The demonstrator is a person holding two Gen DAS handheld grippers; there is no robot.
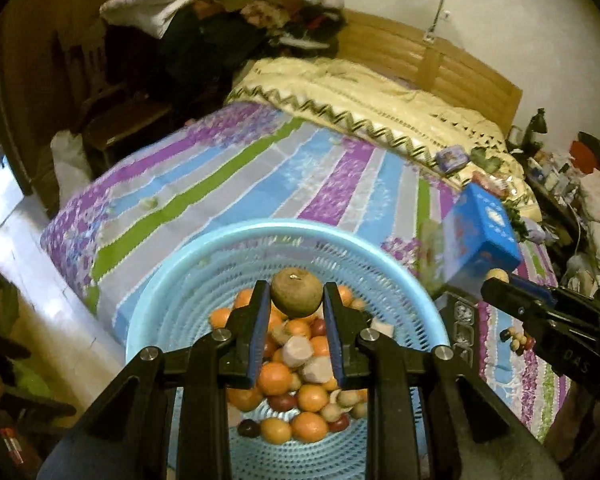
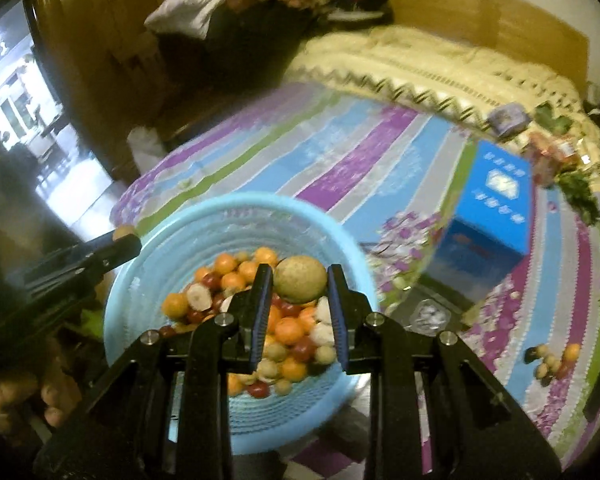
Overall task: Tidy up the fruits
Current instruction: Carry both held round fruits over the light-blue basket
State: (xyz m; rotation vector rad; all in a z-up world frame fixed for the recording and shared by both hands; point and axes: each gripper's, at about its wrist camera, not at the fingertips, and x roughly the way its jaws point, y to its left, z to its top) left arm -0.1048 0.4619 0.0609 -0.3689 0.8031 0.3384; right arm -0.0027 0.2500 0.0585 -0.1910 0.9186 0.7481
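**Operator:** Two grippers, each clamped on a fruit. Confirm status.

**Technician:** Confirmed. The left gripper (image 1: 296, 300) holds a brownish-green round fruit (image 1: 296, 293) between its blue pads (image 1: 260, 332), up at the fingertips. The right gripper (image 2: 299, 286) holds a similar round fruit (image 2: 300, 279) the same way. Both held fruits hang directly above the blue basket (image 1: 172, 308), which sits below and ahead of the fingers on the striped bedspread (image 1: 220, 168). The basket carries a mixed pile of oranges (image 1: 275, 378), small red fruits and pale ones.

**Operator:** Other reference points?

**Technician:** A blue box (image 2: 496, 204) stands ahead and to the right of the right gripper. A small cluster of sorted fruits (image 2: 552, 358) lies on the bedspread further right, well apart from the basket.

**Operator:** Failure risks from this state?

**Technician:** Probable risks, in order:
1. Slip. Each fruit is round and gripped only near the tips; a quick swing could roll it out forward.
2. Bounce or roll. The bedspread is soft and uneven; a released fruit could wander from its group.
3. Collision. The two grippers work close together over one basket; crossing paths could knock a fruit loose.
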